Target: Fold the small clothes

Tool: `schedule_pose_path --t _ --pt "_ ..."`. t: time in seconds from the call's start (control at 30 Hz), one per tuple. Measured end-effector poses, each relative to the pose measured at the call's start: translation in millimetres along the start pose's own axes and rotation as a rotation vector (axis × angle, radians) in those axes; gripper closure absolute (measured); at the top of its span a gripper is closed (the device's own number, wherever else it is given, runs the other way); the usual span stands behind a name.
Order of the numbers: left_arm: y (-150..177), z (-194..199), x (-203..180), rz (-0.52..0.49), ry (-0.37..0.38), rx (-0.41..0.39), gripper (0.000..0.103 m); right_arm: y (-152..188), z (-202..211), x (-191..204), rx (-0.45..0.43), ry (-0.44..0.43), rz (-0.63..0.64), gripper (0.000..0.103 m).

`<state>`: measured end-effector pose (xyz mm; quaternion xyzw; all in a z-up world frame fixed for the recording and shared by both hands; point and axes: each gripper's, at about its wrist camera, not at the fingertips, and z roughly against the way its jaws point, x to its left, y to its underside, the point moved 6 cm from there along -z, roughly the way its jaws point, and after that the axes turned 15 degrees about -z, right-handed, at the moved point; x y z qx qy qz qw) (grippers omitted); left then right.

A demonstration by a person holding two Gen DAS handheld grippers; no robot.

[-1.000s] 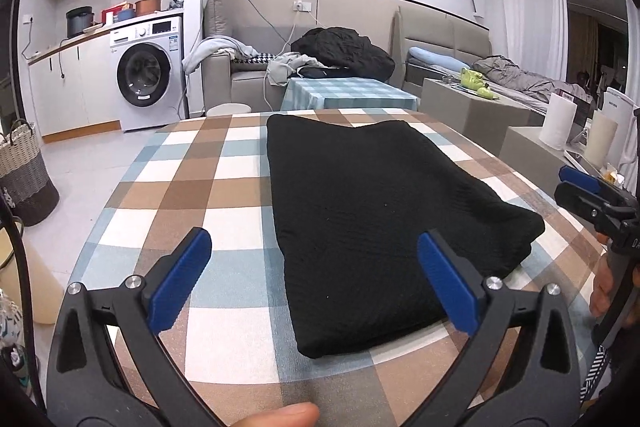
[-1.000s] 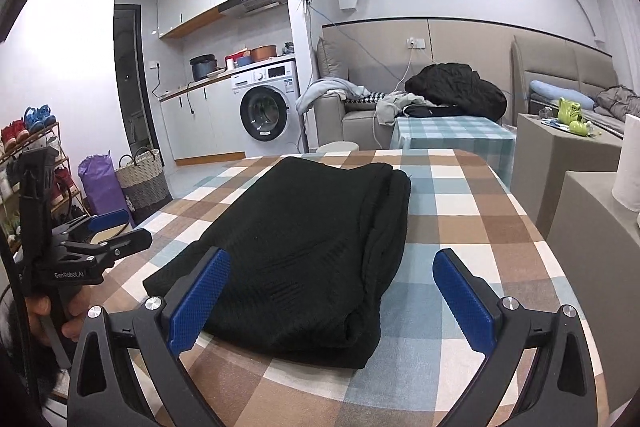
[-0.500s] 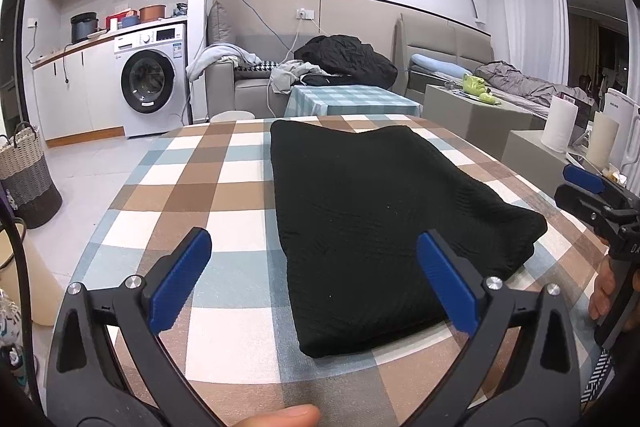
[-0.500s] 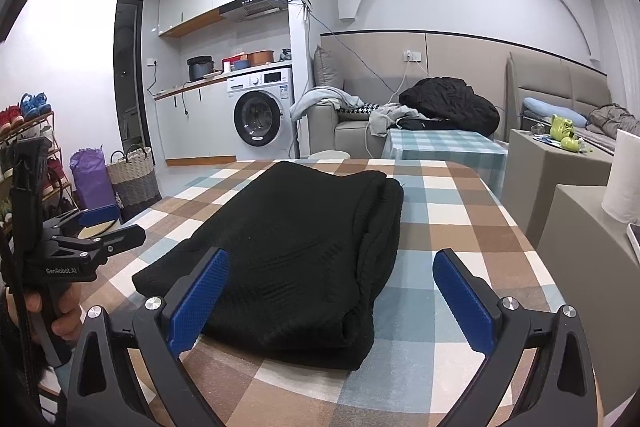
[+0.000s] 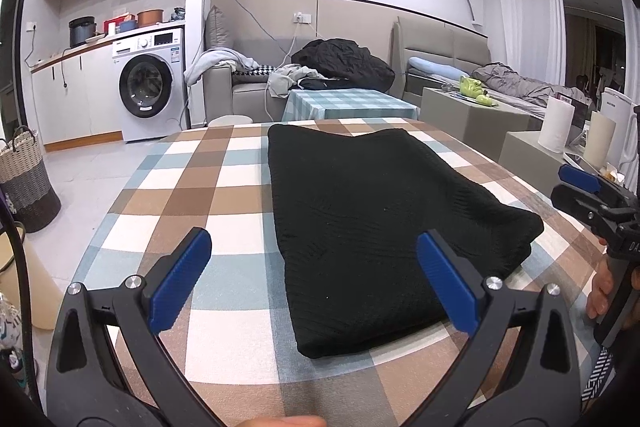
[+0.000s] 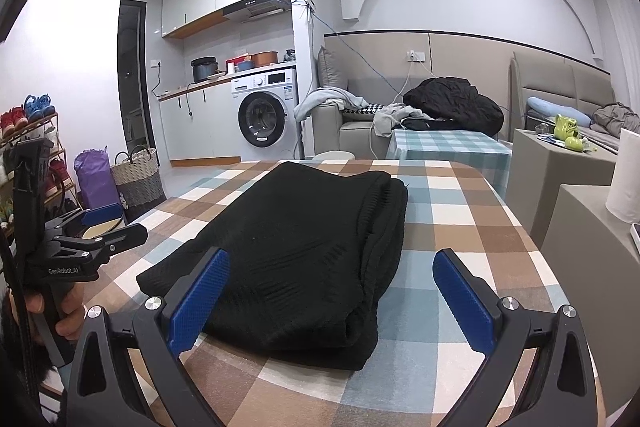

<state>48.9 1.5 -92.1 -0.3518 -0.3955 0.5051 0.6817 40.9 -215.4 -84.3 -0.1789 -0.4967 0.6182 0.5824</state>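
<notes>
A black knit garment (image 5: 372,219) lies folded into a long rectangle on the checked tablecloth (image 5: 200,195); in the right wrist view (image 6: 304,251) its folded layers show at the near right corner. My left gripper (image 5: 314,281) is open and empty, held above the table's near edge, its right finger over the garment's near end. My right gripper (image 6: 328,299) is open and empty above the near edge, its left finger over the garment. Each gripper shows at the edge of the other's view, the right one (image 5: 592,199) and the left one (image 6: 100,231).
A washing machine (image 5: 150,91), a sofa with a black coat (image 5: 344,61) and a small checked table (image 5: 344,105) stand beyond the table. A woven basket (image 5: 28,179) is on the floor at left. Grey cabinets with paper rolls (image 5: 556,127) stand at right.
Both grippers have risen and tilted up slightly, so the garment sits lower in both views. The garment has not moved and both grippers stay open.
</notes>
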Motion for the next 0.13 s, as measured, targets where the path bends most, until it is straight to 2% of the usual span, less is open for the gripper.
schedule_pose_path --t 0.13 --pt "-0.3 0.1 -0.5 -0.001 0.003 -0.002 0.001 0.2 -0.1 0.4 0.001 -0.002 0.000 0.000"
